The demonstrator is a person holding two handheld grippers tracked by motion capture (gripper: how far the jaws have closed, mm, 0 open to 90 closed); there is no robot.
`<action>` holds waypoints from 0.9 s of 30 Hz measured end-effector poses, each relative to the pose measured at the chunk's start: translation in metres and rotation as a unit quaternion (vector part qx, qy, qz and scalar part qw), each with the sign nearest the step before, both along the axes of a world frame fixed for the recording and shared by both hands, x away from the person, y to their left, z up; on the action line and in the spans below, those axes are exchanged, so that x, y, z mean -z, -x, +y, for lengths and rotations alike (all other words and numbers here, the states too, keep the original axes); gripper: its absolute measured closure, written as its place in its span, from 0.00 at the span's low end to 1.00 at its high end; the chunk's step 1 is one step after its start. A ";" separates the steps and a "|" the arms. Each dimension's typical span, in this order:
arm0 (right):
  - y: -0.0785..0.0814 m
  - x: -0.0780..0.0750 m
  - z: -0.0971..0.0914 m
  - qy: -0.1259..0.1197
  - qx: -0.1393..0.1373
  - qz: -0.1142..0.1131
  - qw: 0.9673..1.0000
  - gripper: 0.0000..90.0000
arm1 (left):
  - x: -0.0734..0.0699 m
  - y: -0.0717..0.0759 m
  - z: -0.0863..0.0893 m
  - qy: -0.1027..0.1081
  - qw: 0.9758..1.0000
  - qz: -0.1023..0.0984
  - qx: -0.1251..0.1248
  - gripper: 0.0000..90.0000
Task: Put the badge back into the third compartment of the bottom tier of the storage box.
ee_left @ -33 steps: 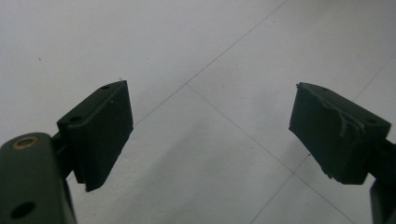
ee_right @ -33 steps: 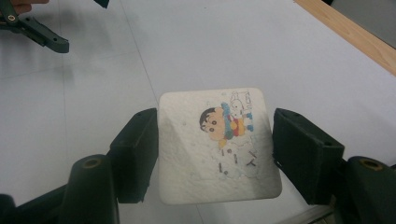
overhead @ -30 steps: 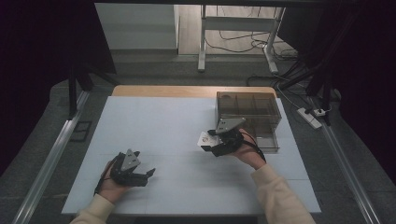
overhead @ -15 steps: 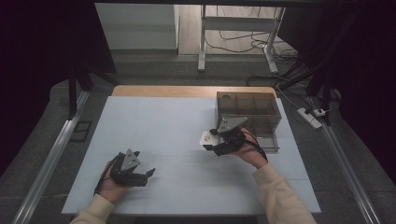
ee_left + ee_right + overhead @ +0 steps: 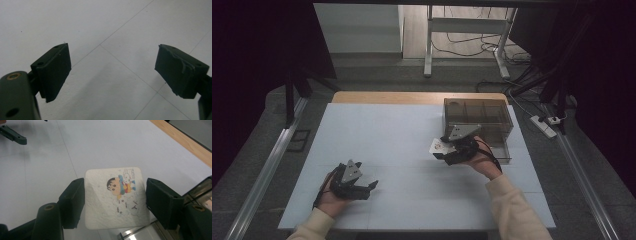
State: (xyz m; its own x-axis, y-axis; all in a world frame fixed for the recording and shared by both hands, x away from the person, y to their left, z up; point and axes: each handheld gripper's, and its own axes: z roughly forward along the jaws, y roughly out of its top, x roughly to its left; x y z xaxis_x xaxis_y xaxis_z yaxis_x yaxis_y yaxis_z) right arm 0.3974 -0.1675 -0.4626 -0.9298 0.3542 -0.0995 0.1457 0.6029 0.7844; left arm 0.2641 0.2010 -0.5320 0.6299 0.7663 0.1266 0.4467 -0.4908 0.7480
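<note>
White square card (image 5: pixel 115 197) with rounded corners and a coloured cartoon print of a child's figure, surface lightly dimpled; sits between the two black jaws of the right gripper (image 5: pixel 115 202), printed face towards that gripper's camera. Left jaw pad meets the card's left edge; right pad stands at its right edge, contact there hard to confirm, card appears gripped by its sides. In the high view the card (image 5: pixel 439 146) is raised just above the table, right of centre, just beside the near left corner of the box

Smoky transparent plastic box (image 5: pixel 479 121), rectangular, divided into compartments; stands on the right part of the table, touching nothing else visible; its corner appears at the lower right of the right gripper view

Left gripper (image 5: pixel 362 186), black, two-jawed; rests low over the table's near left area, well apart from the card and box; jaws spread wide, bare table between them in the left gripper view

Table (image 5: pixel 387 130), pale blue-grey panelled top with thin seam lines, wooden strip along the far edge
</note>
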 end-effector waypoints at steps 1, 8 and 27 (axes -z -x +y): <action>0.000 0.000 -0.001 -0.001 0.002 -0.001 1.000 0.36 | 0.000 0.000 0.000 0.000 1.000 0.000 0.000 0.15; -0.002 -0.001 -0.007 -0.001 0.007 -0.002 1.000 0.36 | 0.000 0.000 0.000 0.000 1.000 0.002 0.002 0.15; -0.007 -0.006 -0.029 -0.003 0.030 -0.009 1.000 0.36 | 0.000 0.000 0.000 -0.001 1.000 0.000 0.001 0.15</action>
